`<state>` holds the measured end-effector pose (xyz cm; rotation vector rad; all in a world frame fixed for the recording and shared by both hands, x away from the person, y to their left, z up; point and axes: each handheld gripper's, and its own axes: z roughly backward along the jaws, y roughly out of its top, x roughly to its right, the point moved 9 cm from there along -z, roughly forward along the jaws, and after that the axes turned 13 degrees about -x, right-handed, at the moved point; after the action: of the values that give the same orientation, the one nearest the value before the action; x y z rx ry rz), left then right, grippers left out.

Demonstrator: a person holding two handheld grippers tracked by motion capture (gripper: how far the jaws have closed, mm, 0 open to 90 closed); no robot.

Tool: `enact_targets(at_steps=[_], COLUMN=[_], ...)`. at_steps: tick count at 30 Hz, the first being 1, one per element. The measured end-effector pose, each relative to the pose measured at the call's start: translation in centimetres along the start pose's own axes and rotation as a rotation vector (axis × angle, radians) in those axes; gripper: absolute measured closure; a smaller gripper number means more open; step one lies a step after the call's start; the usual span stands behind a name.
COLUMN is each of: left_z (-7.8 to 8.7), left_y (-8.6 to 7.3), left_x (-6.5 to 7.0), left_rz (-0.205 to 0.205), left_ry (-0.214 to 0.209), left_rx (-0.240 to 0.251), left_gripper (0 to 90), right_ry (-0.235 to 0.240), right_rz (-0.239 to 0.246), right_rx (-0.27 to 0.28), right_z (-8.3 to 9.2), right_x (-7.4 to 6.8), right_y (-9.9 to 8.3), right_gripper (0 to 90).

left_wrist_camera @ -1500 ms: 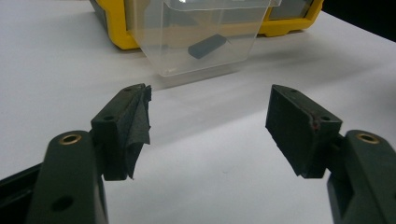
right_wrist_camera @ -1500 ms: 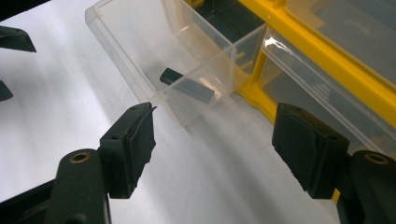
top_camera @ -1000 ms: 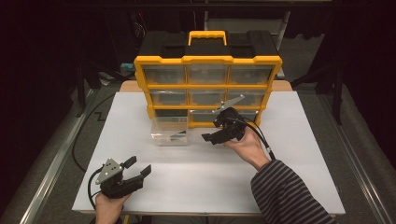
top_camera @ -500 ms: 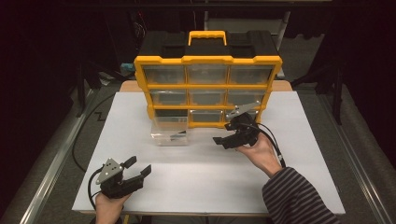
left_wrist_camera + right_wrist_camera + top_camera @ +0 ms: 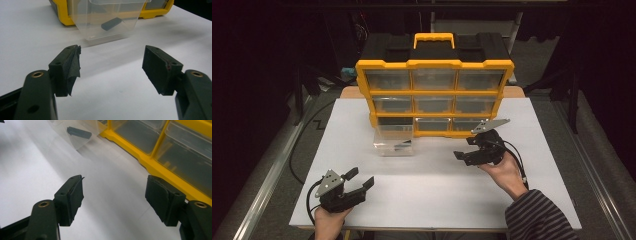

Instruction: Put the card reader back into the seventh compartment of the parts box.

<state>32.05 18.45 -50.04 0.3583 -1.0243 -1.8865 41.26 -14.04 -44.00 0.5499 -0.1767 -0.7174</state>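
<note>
A yellow and black organiser (image 5: 434, 80) with clear drawers stands upright at the back of the white table (image 5: 432, 195). Its bottom-left clear drawer (image 5: 393, 136) is pulled out onto the table, with a small dark piece (image 5: 111, 23) lying inside; the same piece (image 5: 79, 132) shows through the drawer wall in the right gripper view. My left gripper (image 5: 359, 182) rests open near the front left edge, facing that drawer (image 5: 110, 18), with empty jaws. My right gripper (image 5: 464, 154) is open too, in front of the organiser's bottom-right drawers (image 5: 160, 147), holding nothing.
The organiser has a yellow carry handle (image 5: 433, 38) on top. Metal rails (image 5: 267, 175) run along both sides of the table. A striped sleeve (image 5: 539, 217) comes in at the lower right. Cables (image 5: 299, 145) trail off the left edge.
My right gripper has drawn back from the organiser's front, moving right and toward the near side of the table. The left gripper has stayed put.
</note>
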Motion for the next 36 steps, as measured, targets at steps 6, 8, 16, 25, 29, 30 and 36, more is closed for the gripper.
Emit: enact_targets(at_steps=[6, 8, 16, 25, 29, 30, 36], left_z=[0.0, 0.0, -0.1, -0.1, 0.0, 0.0, 0.0], left_y=[0.0, 0.0, 0.0, 0.0, 0.0, 0.0, 0.0], left_x=[0.0, 0.0, 0.1, 0.0, 0.1, 0.1, 0.0], left_rz=[0.001, 0.000, 0.001, 0.004, 0.005, 0.005, 0.006], left_ry=[0.000, 0.000, 0.001, 0.003, 0.003, 0.003, 0.005], left_rx=[0.000, -0.001, -0.002, 0.000, 0.001, 0.001, 0.003], left_gripper=[31.2, 31.2, 31.2, 31.2, 31.2, 31.2, 31.2], right_ry=[-0.009, -0.011, -0.034, -0.035, -0.036, -0.036, -0.028], right_rz=[-0.015, -0.022, -0.058, -0.081, -0.091, -0.096, -0.131], right_rx=[0.020, 0.024, 0.060, 0.083, 0.091, 0.091, 0.092], right_z=[0.6, 0.7, 1.4, 2.0, 2.3, 2.3, 2.3], right_x=[0.2, 0.4, 1.3, 1.7, 1.9, 2.0, 2.1], right_y=[-1.4, -1.9, -3.5, -4.9, -5.5, -5.7, -7.3], right_gripper=[31.4, 30.9, 29.8, 28.4, 26.5, 26.0, 23.5])
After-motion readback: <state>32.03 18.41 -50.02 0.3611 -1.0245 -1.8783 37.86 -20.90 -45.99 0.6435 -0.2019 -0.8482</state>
